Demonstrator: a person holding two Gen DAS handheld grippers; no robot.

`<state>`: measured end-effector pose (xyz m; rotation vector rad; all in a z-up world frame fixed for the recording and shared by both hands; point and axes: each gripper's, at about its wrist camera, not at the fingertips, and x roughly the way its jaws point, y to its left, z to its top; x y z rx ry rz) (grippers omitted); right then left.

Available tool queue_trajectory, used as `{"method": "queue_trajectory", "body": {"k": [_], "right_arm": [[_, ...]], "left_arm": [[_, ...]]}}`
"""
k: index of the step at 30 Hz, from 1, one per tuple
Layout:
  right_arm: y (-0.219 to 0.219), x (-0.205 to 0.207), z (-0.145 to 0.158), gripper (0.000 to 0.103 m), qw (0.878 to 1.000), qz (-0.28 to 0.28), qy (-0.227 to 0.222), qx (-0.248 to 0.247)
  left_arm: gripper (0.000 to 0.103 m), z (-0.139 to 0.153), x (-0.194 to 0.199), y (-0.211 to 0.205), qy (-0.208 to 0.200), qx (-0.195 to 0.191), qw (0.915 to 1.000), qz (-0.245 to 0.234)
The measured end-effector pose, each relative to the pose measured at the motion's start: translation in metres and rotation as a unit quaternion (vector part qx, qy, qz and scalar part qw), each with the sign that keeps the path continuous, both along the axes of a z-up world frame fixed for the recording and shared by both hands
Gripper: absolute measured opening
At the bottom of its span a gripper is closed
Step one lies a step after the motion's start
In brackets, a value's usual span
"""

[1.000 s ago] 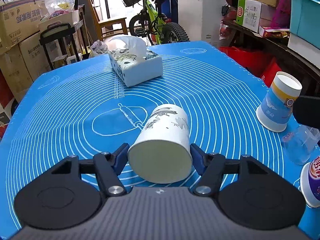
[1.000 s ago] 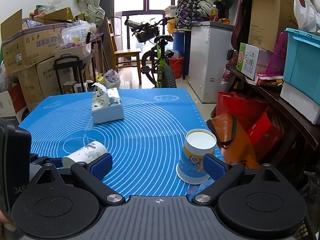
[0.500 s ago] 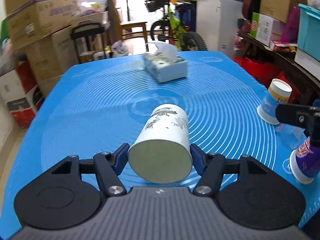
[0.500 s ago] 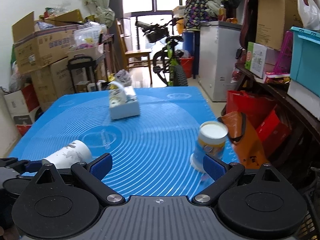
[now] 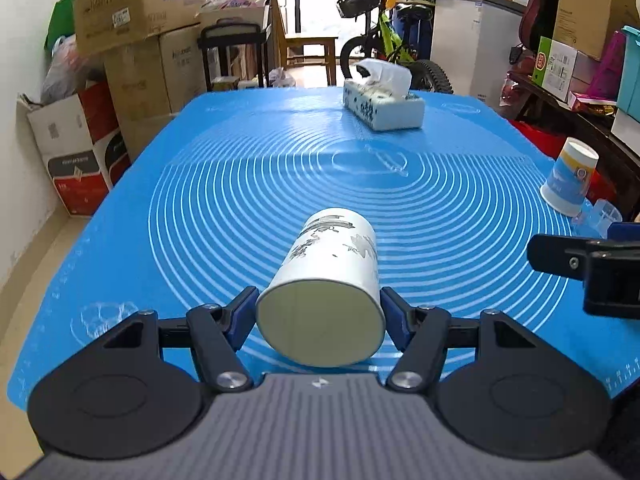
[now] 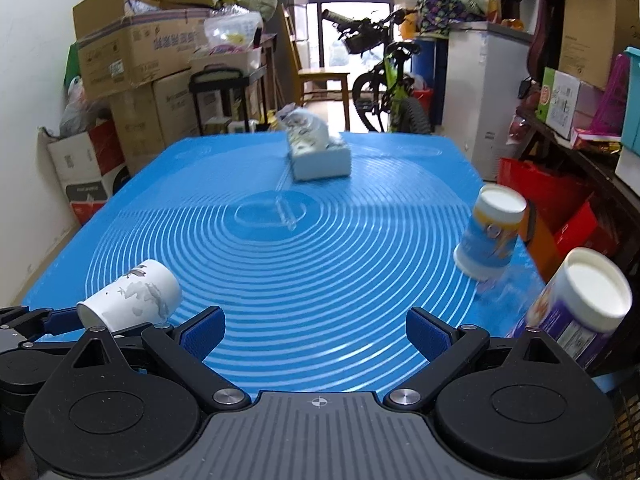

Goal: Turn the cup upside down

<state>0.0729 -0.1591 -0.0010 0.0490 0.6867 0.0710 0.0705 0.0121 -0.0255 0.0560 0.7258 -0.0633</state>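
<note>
Since the earlier frames the left gripper (image 5: 320, 316) has carried the white cup (image 5: 326, 292) up off the blue mat (image 5: 200, 208); more of the mat and the room's left side now shows beyond it, while the grip itself is unchanged. The blue pads of its fingers (image 5: 243, 312) are clamped on either side of the cup near its closed base. The cup lies on its side in that grip, base toward the wrist camera and mouth pointing away over the mat (its wall carries a grey ink-wash print). In the right wrist view the same cup (image 6: 130, 300) appears at lower left, tilted, with the left gripper's fingers (image 6: 60, 320) about it, seemingly clear of the mat.

The right gripper (image 6: 316, 330) hovers over the near edge of the mat with its fingers (image 6: 202, 332) spread wide apart and nothing between them.

Farther out, a blue-and-yellow paper cup (image 6: 490, 232) stands upside down near the mat's right edge, and a purple-labelled cup (image 6: 580, 308) stands inverted just beside the right gripper. A tissue box (image 5: 382, 106) sits toward the far end of the bench. Behind the bench stand a bicycle (image 6: 384, 80), stacked cardboard boxes (image 5: 132, 12) and a white freezer (image 6: 484, 96).
</note>
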Motion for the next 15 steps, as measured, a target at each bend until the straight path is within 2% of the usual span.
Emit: {"method": "queue_trajectory", "body": {"k": [7, 11, 15], "right_arm": [[0.006, -0.003, -0.011, 0.097, 1.000, 0.003, 0.021, -0.004], [0.003, -0.003, -0.013, 0.097, 1.000, 0.002, 0.026, -0.006], [0.001, -0.002, -0.013, 0.097, 1.000, 0.002, 0.031, -0.004]], "left_arm": [[0.069, -0.014, -0.004, 0.006, 0.010, 0.000, 0.9999, 0.005], [0.084, -0.016, -0.002, 0.009, 0.023, -0.017, 0.9996, 0.002], [0.086, -0.015, -0.002, 0.010, 0.023, -0.022, 0.9995, 0.001]]}}
